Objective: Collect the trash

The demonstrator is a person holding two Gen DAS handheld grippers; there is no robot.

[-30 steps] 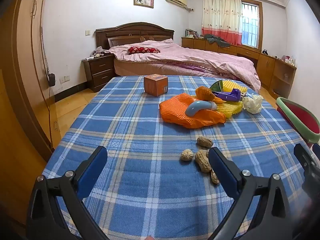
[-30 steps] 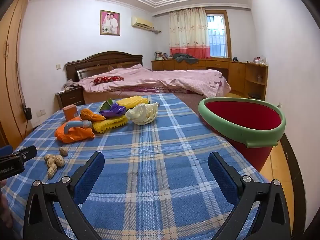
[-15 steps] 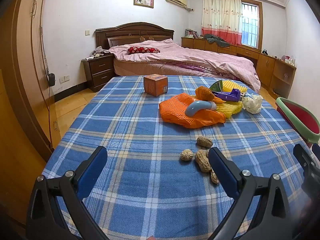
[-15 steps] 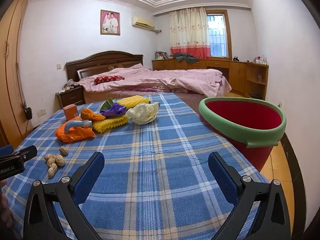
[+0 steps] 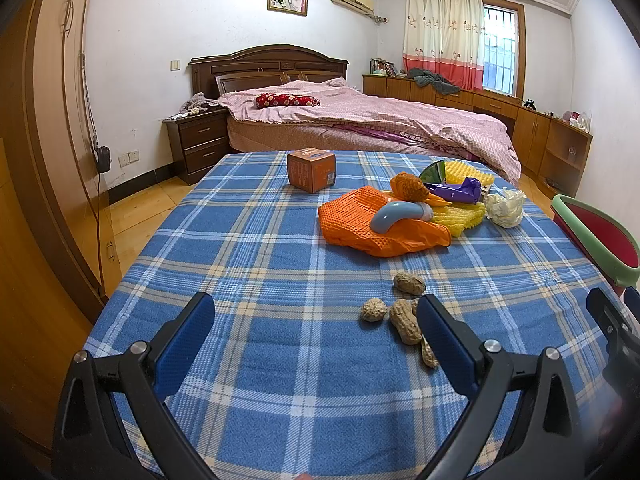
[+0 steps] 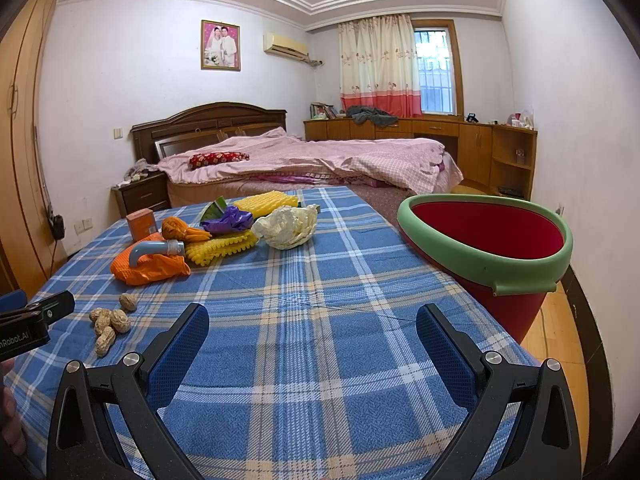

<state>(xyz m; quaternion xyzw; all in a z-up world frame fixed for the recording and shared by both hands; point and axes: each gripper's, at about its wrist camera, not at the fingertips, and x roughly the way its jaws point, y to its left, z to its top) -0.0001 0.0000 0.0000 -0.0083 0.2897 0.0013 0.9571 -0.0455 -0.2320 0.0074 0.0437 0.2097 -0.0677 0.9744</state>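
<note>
While both grippers hover wide apart and empty, left gripper [image 5: 316, 334] sits beside the peanuts [image 5: 404, 312] and right gripper [image 6: 312, 340] faces the red bucket [image 6: 486, 240]

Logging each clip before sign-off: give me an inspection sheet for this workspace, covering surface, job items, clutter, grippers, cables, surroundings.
Surface: blue plaid tablecloth, flat.
Job's things: peanut shells near the left gripper; orange mesh bag under a blue-grey curved pipe; yellow foam nets; purple wrapper; crumpled white paper; red bucket with green rim beside the table's right edge.
Clutter: small orange cardboard box.
Grippers: left gripper and right gripper open, empty.
Cables: cord hanging on the left wall.
Surroundings: bed with pink quilt, wooden cabinets.
</note>
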